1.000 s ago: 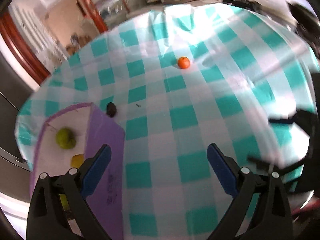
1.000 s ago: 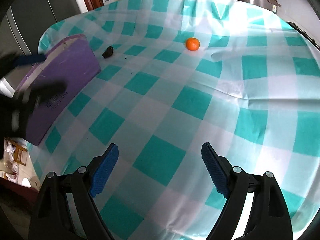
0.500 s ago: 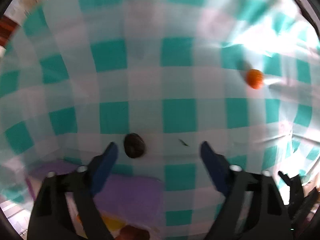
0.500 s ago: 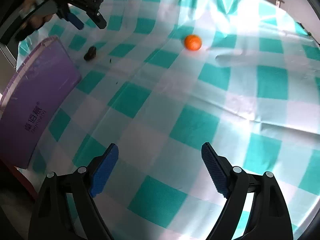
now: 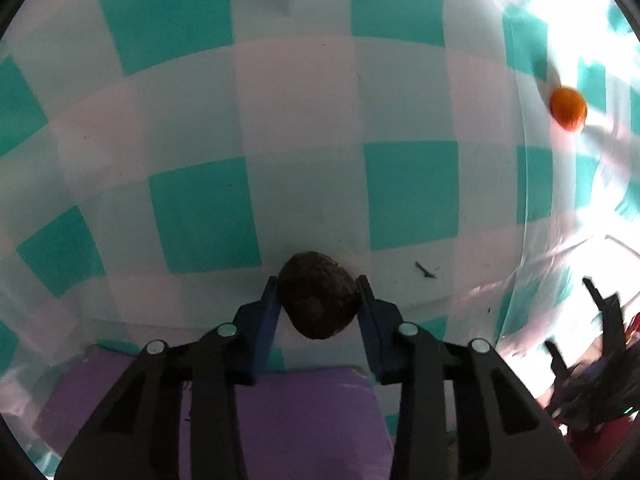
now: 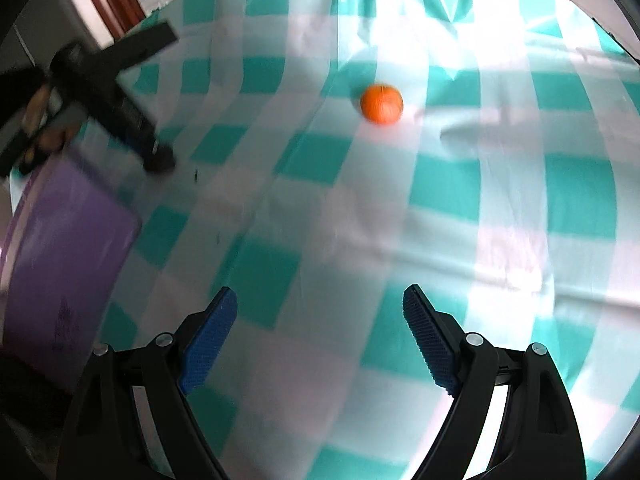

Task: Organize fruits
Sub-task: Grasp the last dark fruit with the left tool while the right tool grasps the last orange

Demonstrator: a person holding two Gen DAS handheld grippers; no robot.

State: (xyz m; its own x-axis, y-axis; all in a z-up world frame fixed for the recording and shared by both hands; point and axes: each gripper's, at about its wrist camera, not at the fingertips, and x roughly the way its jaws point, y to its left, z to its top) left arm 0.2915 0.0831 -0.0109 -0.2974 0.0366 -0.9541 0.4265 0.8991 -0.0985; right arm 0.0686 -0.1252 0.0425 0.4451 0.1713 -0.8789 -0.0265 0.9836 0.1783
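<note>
Box writing: dark print on the purple box (image 6: 68, 248), too blurred to read
Box contents: not visible
Left gripper (image 5: 318, 294): just closed, clamped on the dark fruit (image 5: 318, 294) on the checked worktop (image 5: 408, 192), just beside the box
Right gripper (image 6: 320, 336): jaws wide apart, empty
Orange (image 6: 381, 104): well apart, on the cloth

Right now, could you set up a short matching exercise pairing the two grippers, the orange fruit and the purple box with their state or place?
Column one:
1. left gripper
2. right gripper
3. orange fruit
4. purple box

Column two:
a. lying alone on the checked cloth
b. open, nothing between the pads
c. at the table's left edge
d. closed on the dark fruit

Pairs: 1-d, 2-b, 3-a, 4-c
</note>
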